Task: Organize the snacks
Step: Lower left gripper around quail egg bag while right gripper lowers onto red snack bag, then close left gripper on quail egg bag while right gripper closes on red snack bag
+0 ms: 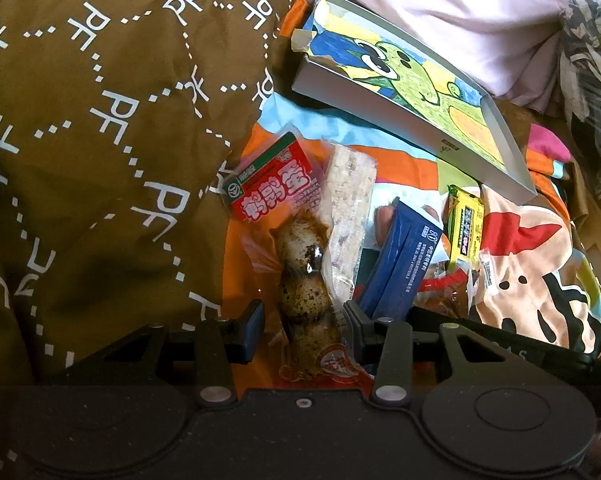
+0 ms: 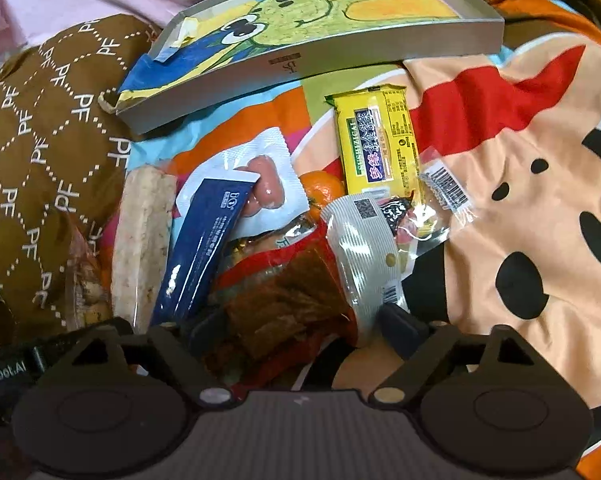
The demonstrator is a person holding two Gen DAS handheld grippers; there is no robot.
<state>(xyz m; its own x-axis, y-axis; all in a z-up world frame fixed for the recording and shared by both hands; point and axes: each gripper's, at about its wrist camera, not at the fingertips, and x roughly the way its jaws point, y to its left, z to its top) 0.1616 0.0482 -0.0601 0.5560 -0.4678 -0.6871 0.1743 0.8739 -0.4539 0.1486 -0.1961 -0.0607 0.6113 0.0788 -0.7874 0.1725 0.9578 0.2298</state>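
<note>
Across the bed: brown quilt [image 1: 100, 140] printed "PF", cartoon bedsheet [image 2: 520, 184], grey shallow box [image 2: 312, 68] lined with a crayon frog drawing, lying just beyond the snack pile. Snacks: yellow bar [image 2: 374, 140] marked "QISHIZAICAI", blue stick sachet [image 2: 204, 248], rice cracker pack [image 2: 144, 240], sausage pouch [image 2: 268, 184]. Left gripper [image 1: 302, 316] jaws clamp quail egg pack [image 1: 296, 248]. Right gripper [image 2: 300, 324] jaws released, straddling red jerky pack [image 2: 284, 300].

This looks like a home bedroom: snacks lie on a bed sheet [image 2: 520, 160] printed with bright cartoon figures, beside a brown quilt [image 1: 100, 140] with white letters, pink bedding [image 1: 440, 8], and a shallow box [image 2: 340, 56] lined with a child's drawing.
</note>
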